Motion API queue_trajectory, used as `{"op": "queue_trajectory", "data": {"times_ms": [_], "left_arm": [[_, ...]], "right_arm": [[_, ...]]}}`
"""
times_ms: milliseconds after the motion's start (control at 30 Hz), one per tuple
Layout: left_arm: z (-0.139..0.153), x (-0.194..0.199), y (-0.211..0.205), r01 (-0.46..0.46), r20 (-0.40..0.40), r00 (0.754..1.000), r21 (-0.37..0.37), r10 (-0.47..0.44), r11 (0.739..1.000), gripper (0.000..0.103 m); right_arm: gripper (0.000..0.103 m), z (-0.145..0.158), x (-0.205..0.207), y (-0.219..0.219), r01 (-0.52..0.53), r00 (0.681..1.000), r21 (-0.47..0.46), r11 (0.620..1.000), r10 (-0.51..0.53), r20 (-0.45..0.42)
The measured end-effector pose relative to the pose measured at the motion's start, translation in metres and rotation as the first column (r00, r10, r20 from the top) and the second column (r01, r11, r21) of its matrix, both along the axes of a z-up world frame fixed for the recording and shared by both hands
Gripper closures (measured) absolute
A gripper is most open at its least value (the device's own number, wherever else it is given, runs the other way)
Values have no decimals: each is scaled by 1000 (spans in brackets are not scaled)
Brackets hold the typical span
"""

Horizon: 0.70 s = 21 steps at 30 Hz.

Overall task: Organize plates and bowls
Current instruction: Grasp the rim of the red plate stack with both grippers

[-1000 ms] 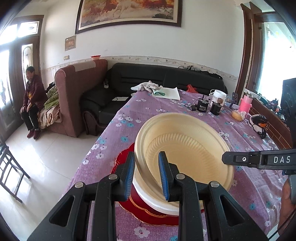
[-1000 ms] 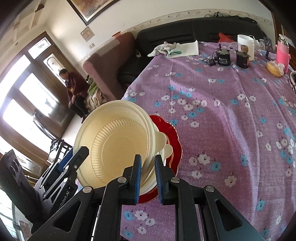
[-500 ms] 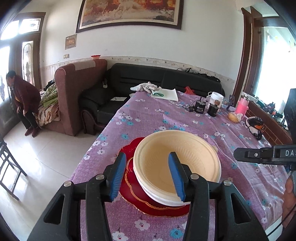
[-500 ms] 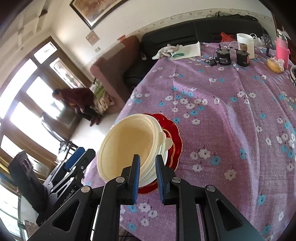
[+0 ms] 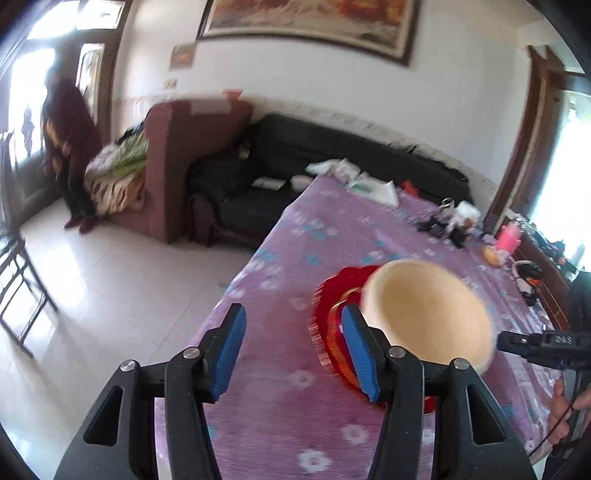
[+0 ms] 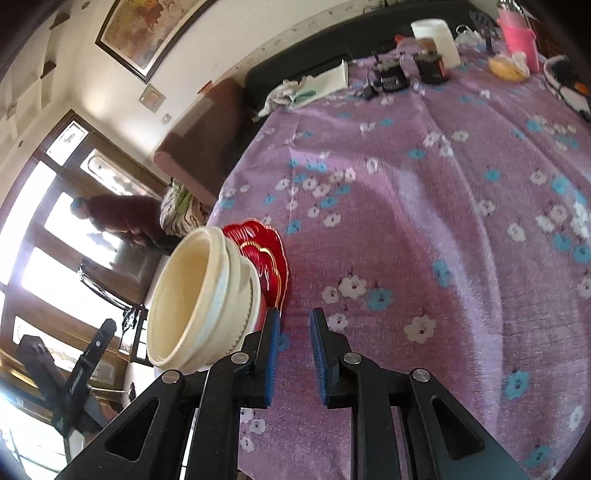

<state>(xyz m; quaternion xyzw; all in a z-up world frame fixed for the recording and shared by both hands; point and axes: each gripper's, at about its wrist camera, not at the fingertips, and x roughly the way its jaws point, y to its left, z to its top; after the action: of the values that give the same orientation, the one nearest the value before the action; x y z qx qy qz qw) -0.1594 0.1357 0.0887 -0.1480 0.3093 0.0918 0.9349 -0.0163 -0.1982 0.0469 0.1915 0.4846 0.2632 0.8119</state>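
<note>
We work over a table (image 6: 424,229) in purple flowered cloth, a black sofa (image 5: 332,155) and brown armchair (image 5: 177,155) beyond. A second ago both grippers pinched the cream bowl's rim. Now our left gripper (image 5: 291,354) has just opened, nothing between; our right gripper (image 6: 293,363) shows a narrow empty gap. Left of it, three nested bowls (image 6: 199,299) rest on one red plate (image 6: 266,258).

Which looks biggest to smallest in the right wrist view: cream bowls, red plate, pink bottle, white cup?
1. cream bowls, nearest the camera
2. red plate, partly hidden
3. pink bottle and white cup, far away, look alike; not ranked.
</note>
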Motion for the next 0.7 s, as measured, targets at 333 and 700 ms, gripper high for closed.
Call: {"op": "queue_trajectory", "data": {"times_ms": [333,700], "left_arm": [[-47,32,7,53,-112,992,-89,-63,995,50],[-59,58,3,90,-138,985,-87,-101,992,57]], "right_arm": [[81,-25,11,23,-50,999,-19,999,49,-21],[78,-36,20,38,-65,998,-14,998,65,-26]]}}
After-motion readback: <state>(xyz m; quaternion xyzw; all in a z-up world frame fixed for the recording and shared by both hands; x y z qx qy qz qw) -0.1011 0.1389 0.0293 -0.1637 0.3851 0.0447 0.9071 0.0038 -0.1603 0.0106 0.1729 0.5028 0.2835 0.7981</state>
